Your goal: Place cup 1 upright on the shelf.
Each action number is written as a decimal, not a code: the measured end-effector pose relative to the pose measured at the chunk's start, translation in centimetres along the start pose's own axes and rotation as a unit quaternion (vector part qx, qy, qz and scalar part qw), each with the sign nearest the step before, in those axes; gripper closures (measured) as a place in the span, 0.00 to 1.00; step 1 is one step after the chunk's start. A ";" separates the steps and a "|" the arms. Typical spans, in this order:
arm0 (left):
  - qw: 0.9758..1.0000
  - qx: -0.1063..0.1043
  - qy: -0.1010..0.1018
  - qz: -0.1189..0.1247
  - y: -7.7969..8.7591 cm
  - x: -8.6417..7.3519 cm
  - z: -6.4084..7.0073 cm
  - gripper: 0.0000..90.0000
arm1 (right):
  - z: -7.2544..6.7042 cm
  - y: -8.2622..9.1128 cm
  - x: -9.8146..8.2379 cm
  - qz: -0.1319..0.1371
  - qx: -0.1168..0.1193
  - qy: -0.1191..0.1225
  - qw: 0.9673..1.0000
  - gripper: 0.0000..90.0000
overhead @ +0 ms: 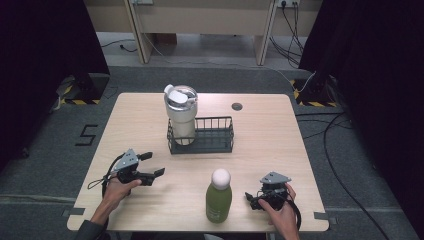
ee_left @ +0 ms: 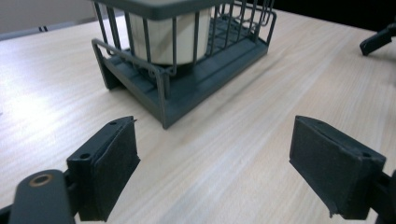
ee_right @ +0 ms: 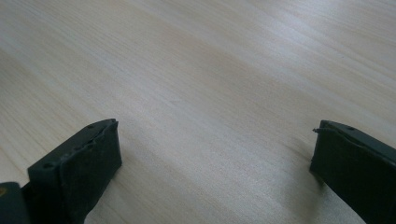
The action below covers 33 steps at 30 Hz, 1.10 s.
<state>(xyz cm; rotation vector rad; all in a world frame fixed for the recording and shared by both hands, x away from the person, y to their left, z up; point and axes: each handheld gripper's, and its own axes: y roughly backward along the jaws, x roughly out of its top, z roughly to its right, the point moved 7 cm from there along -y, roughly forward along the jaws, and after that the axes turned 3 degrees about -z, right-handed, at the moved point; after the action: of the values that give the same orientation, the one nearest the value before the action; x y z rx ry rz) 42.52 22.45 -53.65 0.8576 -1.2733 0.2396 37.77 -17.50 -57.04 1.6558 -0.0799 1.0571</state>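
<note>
resting on the table, the left gripper and right gripper both gaped wide and empty, the tumbler already stood in the rack, and the bottle near the front edge perhaps waited its turn.

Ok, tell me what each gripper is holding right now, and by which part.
Nothing is held. The left gripper is open over bare light wooden table, facing the dark wire basket; the right gripper is open too, with nothing between its jaws.
</note>
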 end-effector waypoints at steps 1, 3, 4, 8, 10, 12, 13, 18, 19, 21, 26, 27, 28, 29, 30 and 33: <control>1.000 0.005 -0.004 -0.005 0.1 -0.2 0.1 0.17 | 0.0 0.0 0.0 0.000 0.000 0.000 1.000 0.02; 1.000 0.004 -0.007 -0.012 0.3 -0.4 0.3 0.17 | 0.0 0.0 0.0 0.000 0.000 0.000 1.000 0.02; 1.000 0.003 -0.007 -0.016 0.4 -0.6 0.4 0.17 | 0.0 0.0 0.0 0.000 0.000 0.000 1.000 0.02; 0.999 0.005 -0.007 -0.031 0.8 -1.2 0.9 0.17 | 0.0 0.0 0.0 0.001 -0.001 0.001 1.000 0.02; 0.999 0.008 -0.006 -0.040 1.1 -1.5 1.0 0.17 | 0.0 0.0 0.0 0.001 -0.001 0.001 1.000 0.02; 0.999 0.009 -0.003 -0.049 1.3 -1.9 1.0 0.17 | 0.0 0.0 0.0 0.001 -0.001 0.001 1.000 0.02; 0.998 0.011 -0.003 -0.054 1.4 -2.1 1.0 0.17 | 0.0 0.0 0.0 0.001 -0.001 0.001 1.000 0.02; 0.998 0.020 -0.005 -0.063 2.0 -2.8 1.2 0.17 | 0.0 0.0 0.0 0.001 -0.001 0.001 1.000 0.02; 0.998 0.019 -0.005 -0.064 2.1 -2.9 1.3 0.17 | 0.0 0.0 0.0 0.001 -0.001 0.001 1.000 0.02; 0.997 0.022 -0.008 -0.068 2.3 -3.1 1.3 0.17 | 0.0 0.0 0.0 0.001 -0.001 0.001 1.000 0.02; 0.996 0.027 -0.015 -0.084 2.5 -3.5 1.7 0.17 | 0.0 0.0 0.0 0.001 -0.001 0.000 1.000 0.02; 0.996 0.028 -0.016 -0.087 2.6 -3.6 1.7 0.17 | 0.0 0.0 0.0 0.001 -0.001 0.001 1.000 0.02; 0.995 0.031 -0.018 -0.091 2.6 -3.8 1.7 0.17 | 0.0 0.0 0.0 0.001 -0.001 0.001 1.000 0.02; 0.995 0.033 -0.021 -0.096 2.6 -3.9 1.7 0.17 | 0.0 0.0 0.0 0.001 -0.001 0.001 1.000 0.02; 0.994 0.033 -0.020 -0.099 2.7 -4.0 1.7 0.17 | 0.0 0.0 0.0 0.001 -0.001 0.000 1.000 0.02; 0.993 0.035 -0.019 -0.107 2.8 -4.3 1.7 0.17 | 0.0 0.0 0.0 0.000 0.000 0.001 1.000 0.02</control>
<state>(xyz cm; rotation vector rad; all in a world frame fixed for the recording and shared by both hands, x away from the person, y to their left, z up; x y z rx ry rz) 38.24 24.41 -56.26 1.0553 -1.2031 0.0969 37.78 -17.52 -57.04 1.6549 -0.0791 1.0587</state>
